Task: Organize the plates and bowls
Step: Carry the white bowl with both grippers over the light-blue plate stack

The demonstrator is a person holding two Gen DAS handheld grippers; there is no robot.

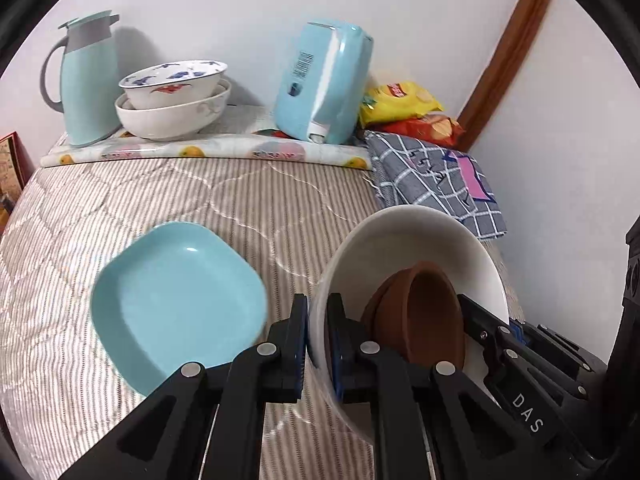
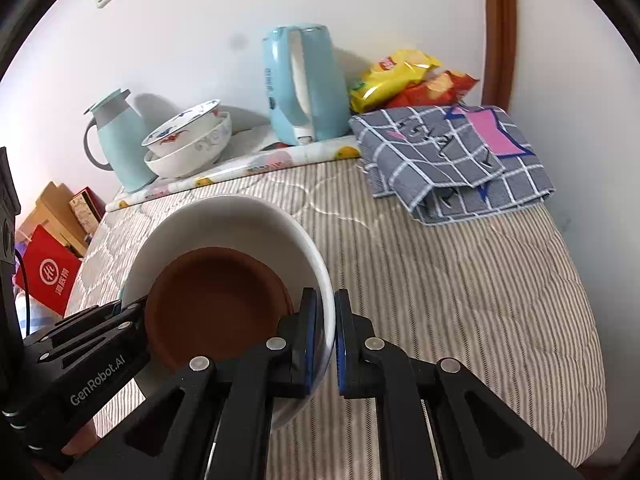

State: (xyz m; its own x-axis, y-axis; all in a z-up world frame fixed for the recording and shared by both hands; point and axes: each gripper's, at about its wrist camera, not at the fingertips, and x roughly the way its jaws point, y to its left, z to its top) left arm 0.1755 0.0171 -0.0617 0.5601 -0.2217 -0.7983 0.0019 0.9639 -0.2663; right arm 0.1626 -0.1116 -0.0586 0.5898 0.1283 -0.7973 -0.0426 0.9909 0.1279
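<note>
Both grippers are engaged on one white bowl (image 1: 404, 240), which carries nested brown bowls (image 1: 420, 316) inside it. The left gripper (image 1: 318, 344) is clamped across the bowl's left rim, one pad outside the wall and one inside; the right gripper (image 2: 326, 340) is clamped likewise across the opposite rim. The bowl appears raised and tilted over the striped quilt (image 2: 440, 280), though contact with the quilt beneath cannot be ruled out. A light blue square plate (image 1: 176, 300) lies on the quilt just left of the left gripper, apart from the bowl. Ahead of both grippers, at the far edge against the wall, two patterned bowls (image 1: 172, 100) stand nested on a fruit-print cloth (image 1: 224, 150), between a light blue jug (image 1: 86, 80) and a light blue electric kettle (image 1: 324, 80). A folded checked cloth (image 2: 452, 160) and snack packets (image 2: 404, 76) lie ahead and to the right. Assessment: the step in hand is the two-handed carry of the loaded bowl toward a stacking place, probably the blue plate or the far stack. The next move calls for level, matched travel of both grippers, as the brown bowls sit loose and could slide.
</note>
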